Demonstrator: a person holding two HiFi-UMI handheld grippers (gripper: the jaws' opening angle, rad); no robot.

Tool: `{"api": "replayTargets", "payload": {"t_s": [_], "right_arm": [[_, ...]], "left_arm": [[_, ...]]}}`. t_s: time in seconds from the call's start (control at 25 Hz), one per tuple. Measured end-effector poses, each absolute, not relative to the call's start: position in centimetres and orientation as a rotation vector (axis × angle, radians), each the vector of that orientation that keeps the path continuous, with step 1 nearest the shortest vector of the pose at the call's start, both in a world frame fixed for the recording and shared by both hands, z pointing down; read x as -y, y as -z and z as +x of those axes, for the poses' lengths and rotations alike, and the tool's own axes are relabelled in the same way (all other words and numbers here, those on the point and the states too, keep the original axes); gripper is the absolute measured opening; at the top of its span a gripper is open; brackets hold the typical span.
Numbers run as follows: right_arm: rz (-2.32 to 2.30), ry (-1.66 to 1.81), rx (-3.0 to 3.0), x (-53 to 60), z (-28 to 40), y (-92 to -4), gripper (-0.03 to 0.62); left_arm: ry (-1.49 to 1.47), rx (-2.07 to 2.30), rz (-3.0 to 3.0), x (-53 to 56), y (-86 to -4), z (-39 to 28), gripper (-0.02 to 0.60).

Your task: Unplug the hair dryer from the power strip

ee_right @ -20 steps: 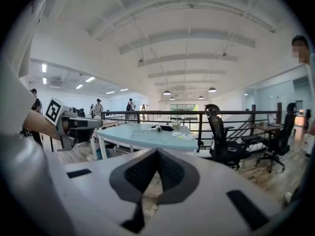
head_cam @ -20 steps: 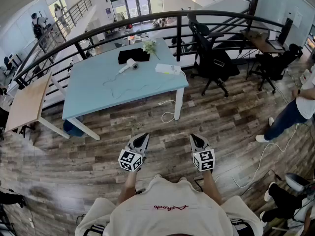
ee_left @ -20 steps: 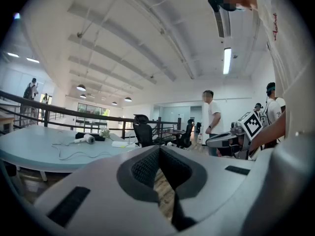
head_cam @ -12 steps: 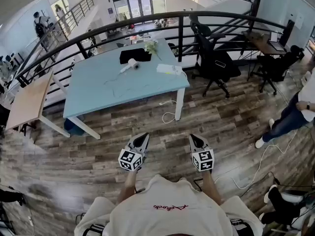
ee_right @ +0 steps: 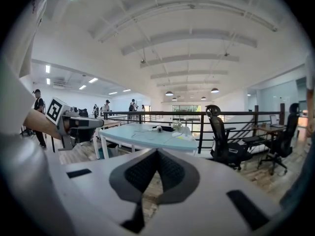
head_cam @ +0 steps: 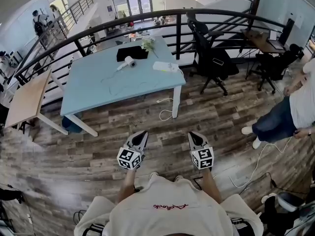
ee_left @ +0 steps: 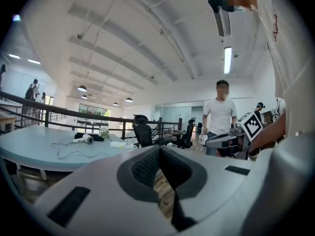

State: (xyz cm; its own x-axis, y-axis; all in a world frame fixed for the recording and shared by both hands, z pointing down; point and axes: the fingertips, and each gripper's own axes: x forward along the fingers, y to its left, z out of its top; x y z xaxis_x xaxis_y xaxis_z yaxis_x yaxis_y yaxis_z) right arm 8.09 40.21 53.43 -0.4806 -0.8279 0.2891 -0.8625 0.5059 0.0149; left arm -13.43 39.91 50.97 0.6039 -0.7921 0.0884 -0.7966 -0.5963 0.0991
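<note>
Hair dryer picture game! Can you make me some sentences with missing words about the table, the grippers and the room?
1. The hair dryer lies on a light ___ table.
2. The left gripper and the right gripper both have their jaws ___.
3. The black chair stands on a ___ floor.
Missing words: blue; shut; wooden.

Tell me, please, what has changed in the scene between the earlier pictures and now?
Only the bystander at the right has moved, stepping further into the head view, toward the table. Nothing was gripped or released. The left gripper and right gripper stay shut and empty, far from the table; the hair dryer and power strip lie as before.
</note>
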Motion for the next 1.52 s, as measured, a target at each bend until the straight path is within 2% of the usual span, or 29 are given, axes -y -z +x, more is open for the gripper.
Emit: {"api": "replayTargets", "payload": {"t_s": [0.52,0.88,1.52], "right_arm": [[1.308,-0.161,2.560,-39.1,11.5,-53.6,0.017],[1.235,-0.160,2.595,-37.2,11.3,-54.4,0.017],[1.291,-0.185,2.553,-28.0,11.5,-56.2,0.017]], "left_arm": [[-0.033,1.432,2.668,-40.0,-50.6,-8.6,0.009],[-0.037,1.476,2.623,-39.1,-51.9,-8.0,0.009],[-0.027,1.385,2.655,-28.3,-53.6,-7.5,0.009]]}}
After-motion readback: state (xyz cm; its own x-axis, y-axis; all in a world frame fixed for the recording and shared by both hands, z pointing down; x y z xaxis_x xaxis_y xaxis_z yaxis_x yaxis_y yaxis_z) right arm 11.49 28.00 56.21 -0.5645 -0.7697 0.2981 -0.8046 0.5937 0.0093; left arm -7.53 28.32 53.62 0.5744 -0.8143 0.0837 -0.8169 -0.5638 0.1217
